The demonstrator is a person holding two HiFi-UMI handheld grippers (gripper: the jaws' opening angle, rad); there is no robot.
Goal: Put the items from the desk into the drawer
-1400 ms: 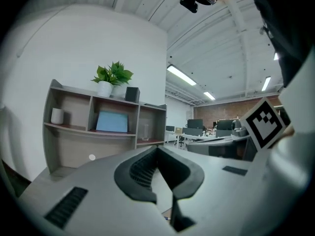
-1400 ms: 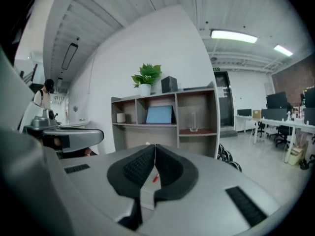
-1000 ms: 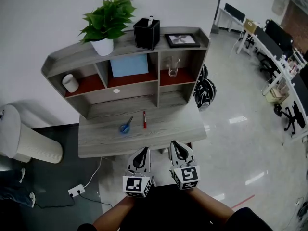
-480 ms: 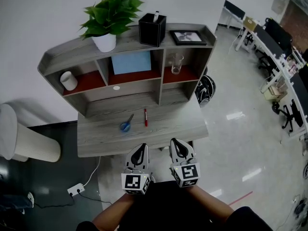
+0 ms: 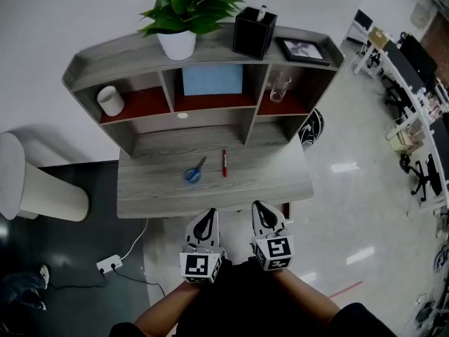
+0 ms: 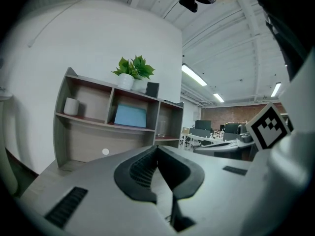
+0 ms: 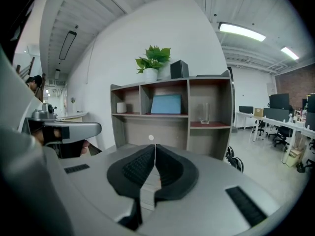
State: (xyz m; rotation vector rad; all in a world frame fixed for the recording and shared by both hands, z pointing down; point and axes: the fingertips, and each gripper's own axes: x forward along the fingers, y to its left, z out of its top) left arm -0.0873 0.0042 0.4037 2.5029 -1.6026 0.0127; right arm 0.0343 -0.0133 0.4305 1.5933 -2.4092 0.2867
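Grey wood-grain desk (image 5: 151,192) against a white wall, carrying a 3-bay hutch (image 5: 88,72) with red-brown shelf floors. A white ribbed bin (image 5: 38,192) stands on the floor well to the desk's left.

On the hutch top, left to right: a potted plant (image 5: 184,9), a black pen holder (image 5: 254,34), and a framed picture (image 5: 303,49) lying flat. In the bays: a white cup (image 5: 110,100) at left, a light blue board (image 5: 212,80) leaning in the middle, a clear drinking glass (image 5: 279,88) at right.

The left gripper (image 5: 209,213) and the right gripper (image 5: 258,206) hover side by side just off the desk's front edge, pointing toward the hutch. Each has its 2 jaws pressed together with nothing between them.

The 2 loose items lie on the open desktop, ahead of both grippers and apart from them: blue-handled scissors (image 5: 194,172), and just to their right a red pen (image 5: 224,163).
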